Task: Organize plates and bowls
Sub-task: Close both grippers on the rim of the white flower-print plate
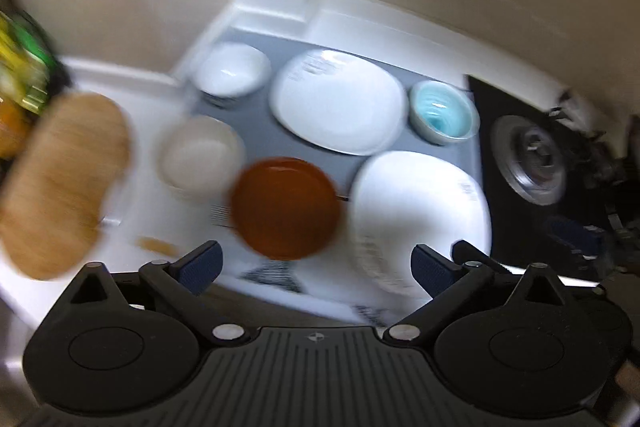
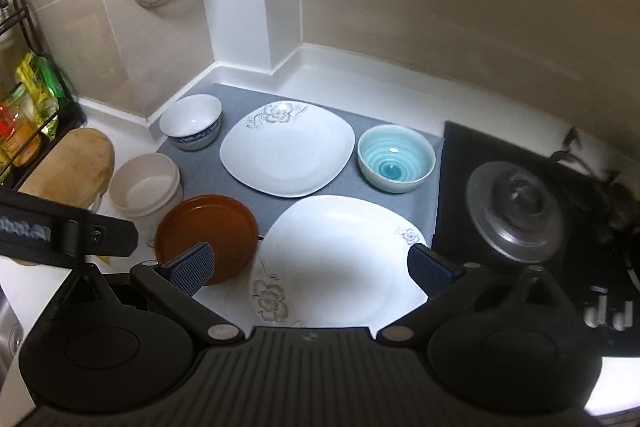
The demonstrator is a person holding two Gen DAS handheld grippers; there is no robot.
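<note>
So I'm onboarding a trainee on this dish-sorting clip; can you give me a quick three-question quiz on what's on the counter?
1. True or false: the right gripper is open and holds nothing.
2. How many square white plates lie on the grey mat?
3. Which dish sits directly right of the far white plate? A) brown plate B) light blue bowl C) cream bowl

Key: 1 true; 2 two, the far one and the near white plate; 3 B.

Right tongs (image 2: 311, 267) gape over near white plate (image 2: 340, 255) — brown dish (image 2: 206, 235) beside.
</note>
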